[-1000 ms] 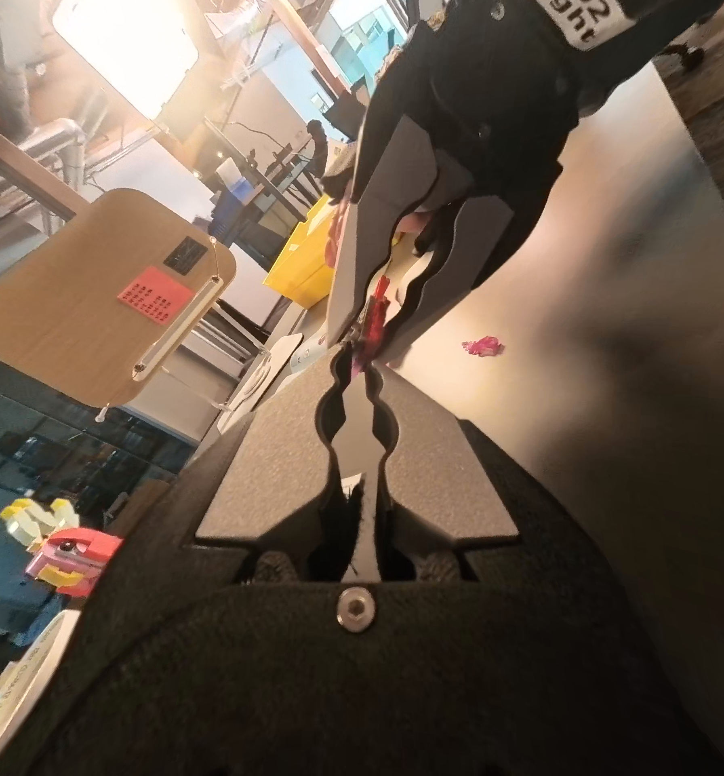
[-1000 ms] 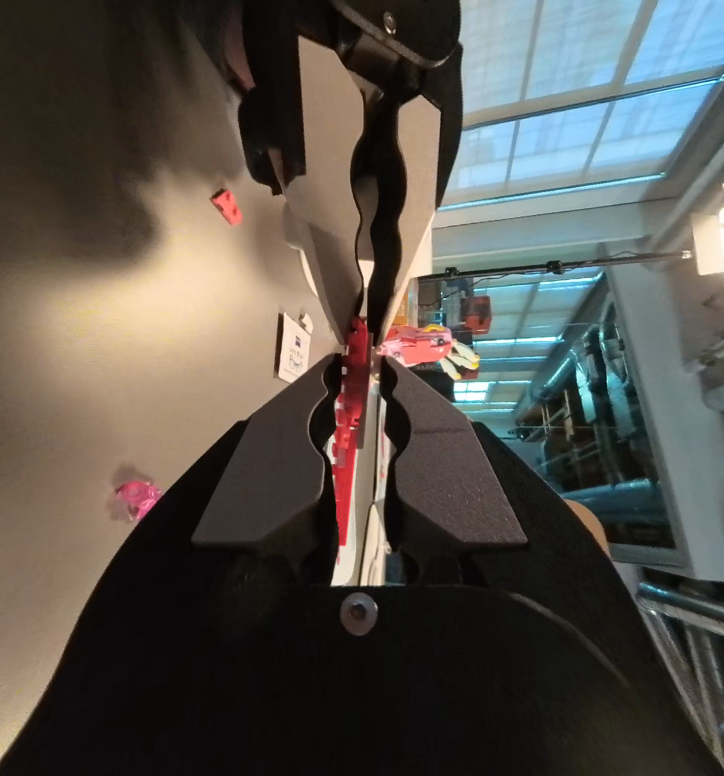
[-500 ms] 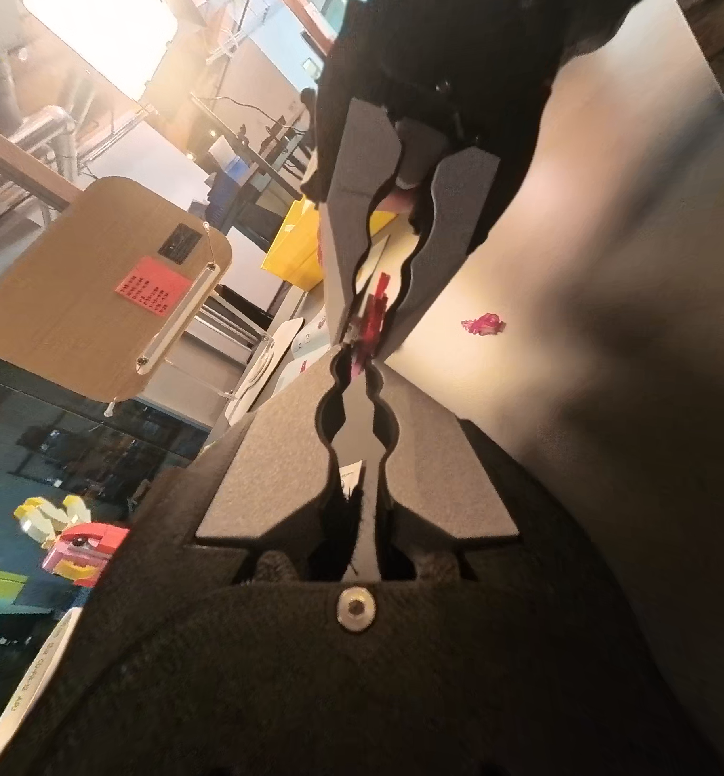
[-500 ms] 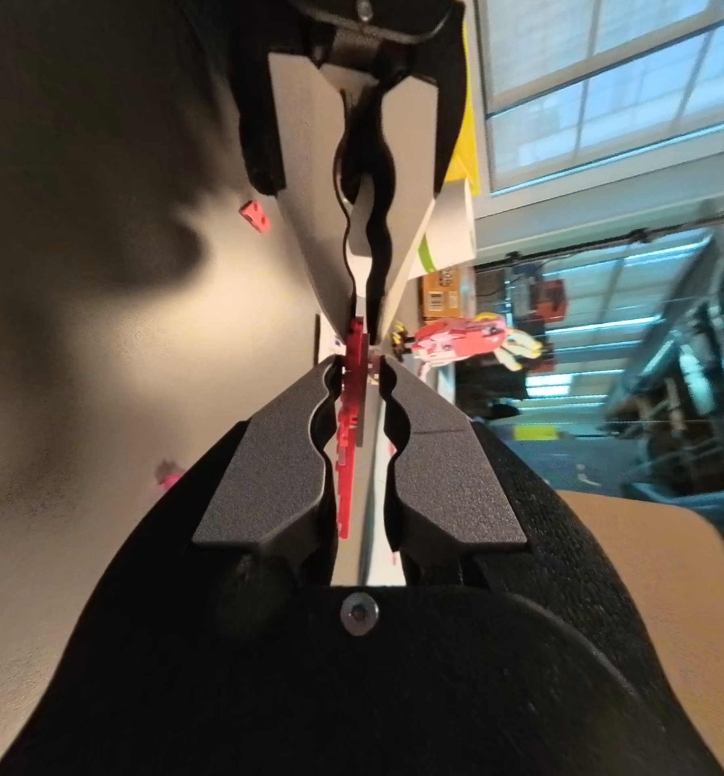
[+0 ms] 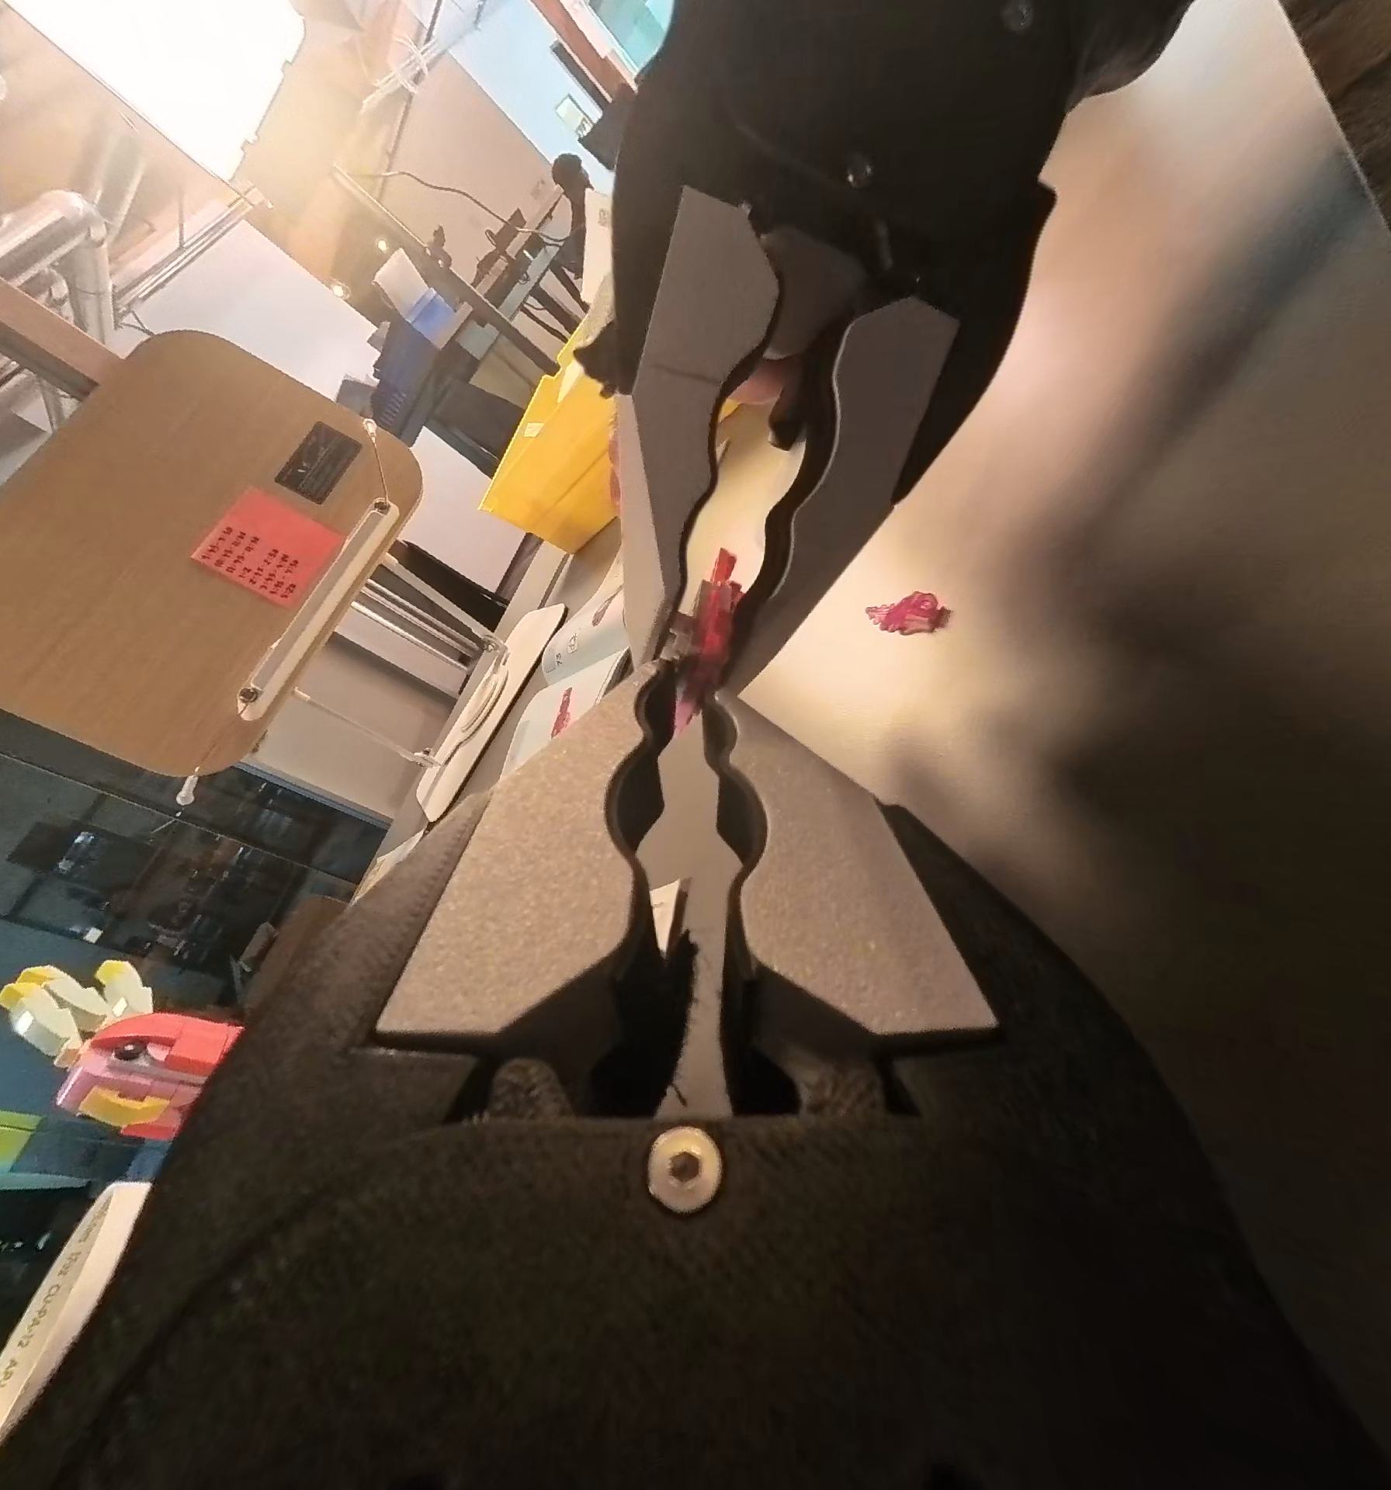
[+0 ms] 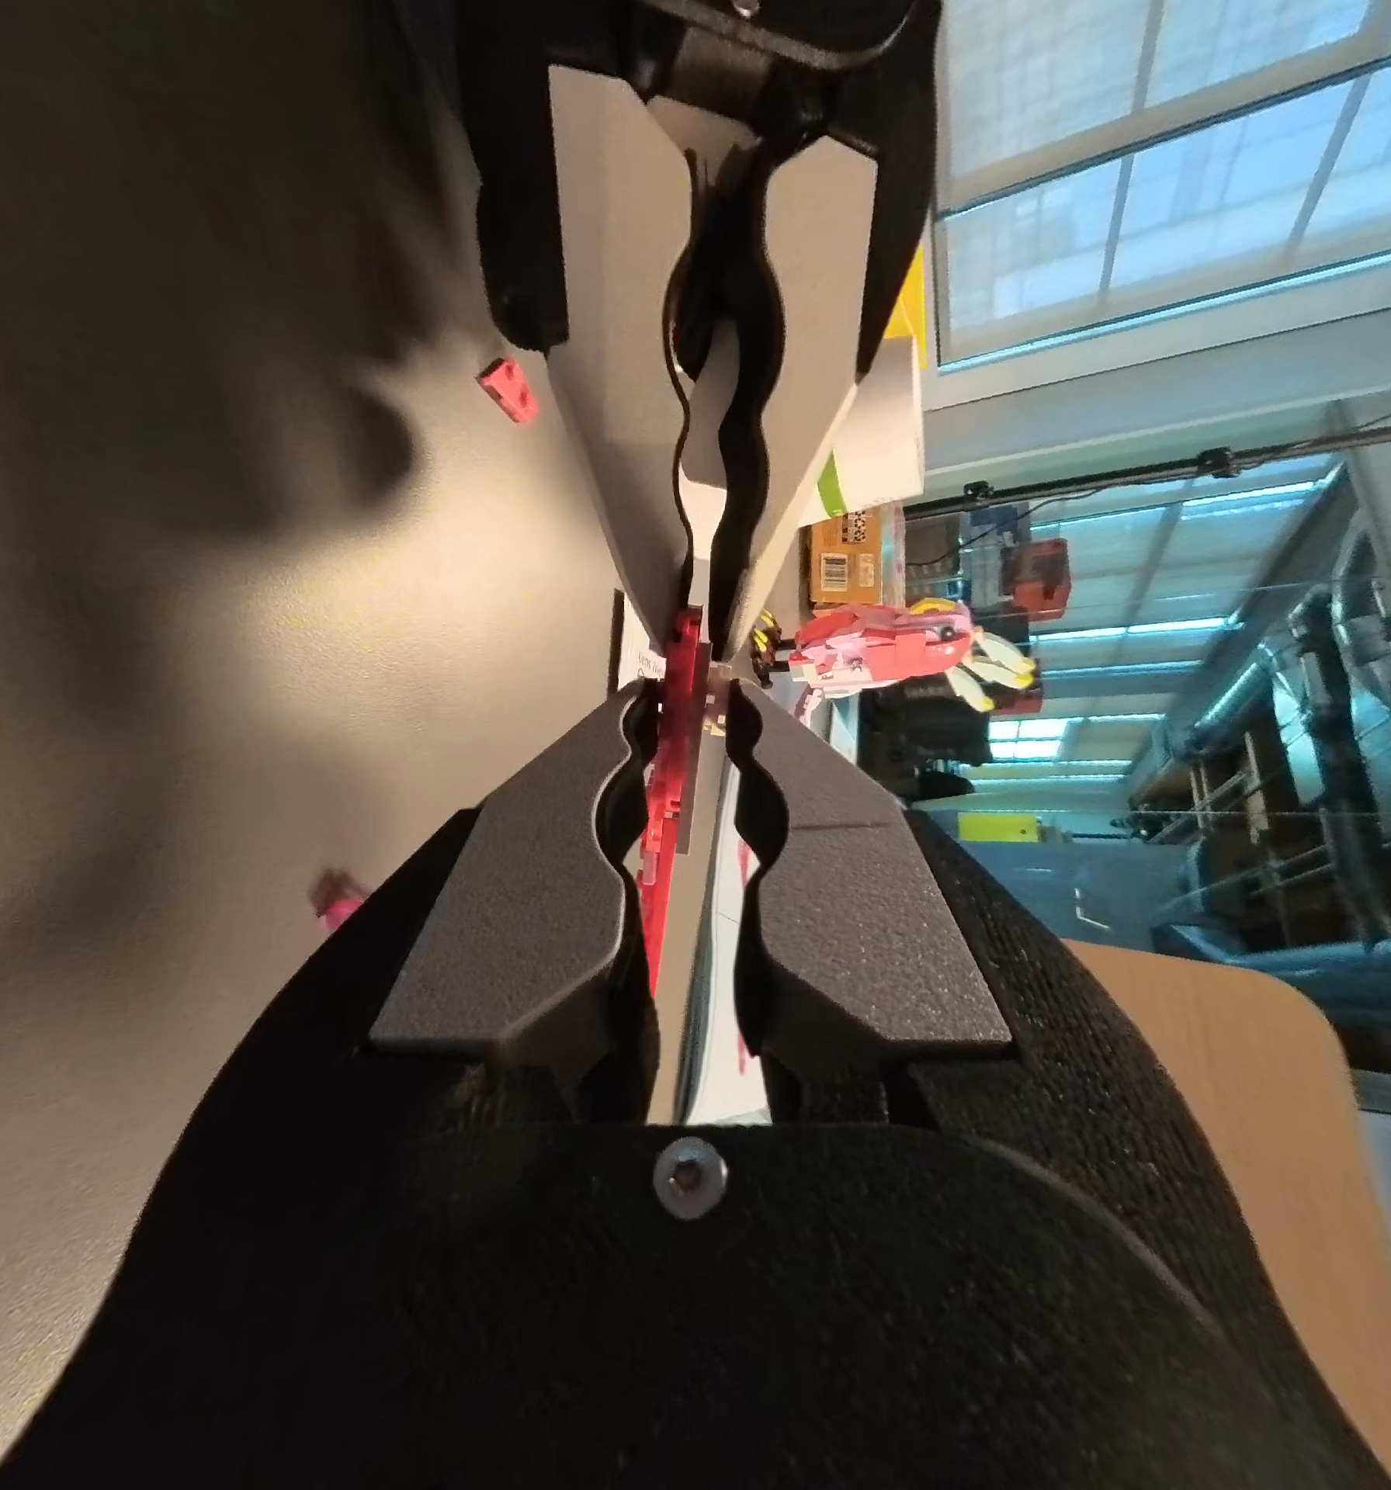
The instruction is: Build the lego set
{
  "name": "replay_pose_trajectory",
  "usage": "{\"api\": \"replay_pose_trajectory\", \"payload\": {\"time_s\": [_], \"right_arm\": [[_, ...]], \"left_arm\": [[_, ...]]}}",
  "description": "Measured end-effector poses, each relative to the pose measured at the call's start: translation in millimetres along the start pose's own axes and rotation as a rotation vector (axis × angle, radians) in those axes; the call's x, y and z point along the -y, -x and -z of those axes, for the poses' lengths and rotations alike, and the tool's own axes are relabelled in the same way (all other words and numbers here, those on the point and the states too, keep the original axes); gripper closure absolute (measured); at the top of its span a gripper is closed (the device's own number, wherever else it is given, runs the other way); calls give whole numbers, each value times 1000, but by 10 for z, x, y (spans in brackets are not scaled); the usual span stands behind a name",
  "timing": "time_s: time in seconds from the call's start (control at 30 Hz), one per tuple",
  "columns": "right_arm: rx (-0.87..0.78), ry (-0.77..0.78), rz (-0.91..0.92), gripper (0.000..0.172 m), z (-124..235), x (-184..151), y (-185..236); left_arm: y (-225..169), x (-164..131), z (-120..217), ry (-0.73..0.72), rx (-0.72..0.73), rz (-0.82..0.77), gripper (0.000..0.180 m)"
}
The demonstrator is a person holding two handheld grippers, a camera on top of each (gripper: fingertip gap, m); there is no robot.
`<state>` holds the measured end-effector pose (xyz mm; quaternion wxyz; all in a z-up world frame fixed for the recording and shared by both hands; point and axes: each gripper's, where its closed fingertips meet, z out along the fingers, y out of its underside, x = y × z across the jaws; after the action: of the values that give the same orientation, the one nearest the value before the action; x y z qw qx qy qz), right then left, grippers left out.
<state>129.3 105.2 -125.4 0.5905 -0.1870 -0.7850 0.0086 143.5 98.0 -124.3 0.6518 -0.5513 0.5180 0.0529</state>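
Observation:
My two grippers meet tip to tip above a grey table (image 5: 1160,806). My right gripper (image 6: 692,697) is shut on a flat red brick assembly (image 6: 672,774) with a pale piece on its side. It stands edge-on between the pads. My left gripper (image 5: 688,697) is shut on the pink-red end of that same assembly (image 5: 696,693). In the left wrist view the right gripper (image 5: 708,637) comes in from above with the red bricks (image 5: 716,621) in its tips. In the right wrist view the left gripper (image 6: 700,621) comes in from above and pinches the assembly's top end.
A clear pink piece (image 5: 910,614) lies on the table; it also shows in the right wrist view (image 6: 337,891). A small red brick (image 6: 507,391) lies farther off. A pink and red brick bird (image 6: 902,645) stands at the table's edge. A wooden board (image 5: 176,556) and a yellow bin (image 5: 555,476) stand behind. The tips of both grippers are at nearly the same place.
Both grippers have turned and shifted together, so the background has swung. They stay tip to tip on the red assembly; both grasps hold as before.

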Motion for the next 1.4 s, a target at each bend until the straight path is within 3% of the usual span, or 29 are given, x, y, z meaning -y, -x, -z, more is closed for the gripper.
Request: {"api": "replay_pose_trajectory", "payload": {"time_s": [0.27, 0.4, 0.47, 0.6, 0.67, 0.9, 1.07, 1.2, 1.3, 1.4], "right_arm": [[-42, 57, 122, 158, -13, -25, 7], [9, -3, -133, 158, -20, -34, 5], [18, -24, -213, 158, -25, -66, -12], [18, -2, -192, 158, -67, -159, 40], [7, 2, -173, 158, -74, -158, 49], [-196, 52, -24, 157, -87, -265, -144], [-465, 104, 72, 157, -32, -439, -551], [-606, 168, 102, 157, 62, -707, -770], [-619, 237, 124, 157, 45, -983, -758], [-600, 285, 143, 157, 36, -1222, -695]], "left_arm": [[-12, -31, -11, 14, -12, 15, 175], [24, -19, -21, -2, -22, 136, 175], [84, -49, -24, 7, 29, 95, 169], [27, -48, -31, 29, 72, -87, 159], [26, -91, -46, 58, 78, -103, 158], [231, -88, -47, 6, 65, 250, 137], [552, 21, -168, -102, 191, 458, 130], [946, 120, -205, -276, 344, 644, 127], [1057, 97, -431, -357, 272, 848, 138], [1035, 38, -728, -355, 178, 943, 146]]}}
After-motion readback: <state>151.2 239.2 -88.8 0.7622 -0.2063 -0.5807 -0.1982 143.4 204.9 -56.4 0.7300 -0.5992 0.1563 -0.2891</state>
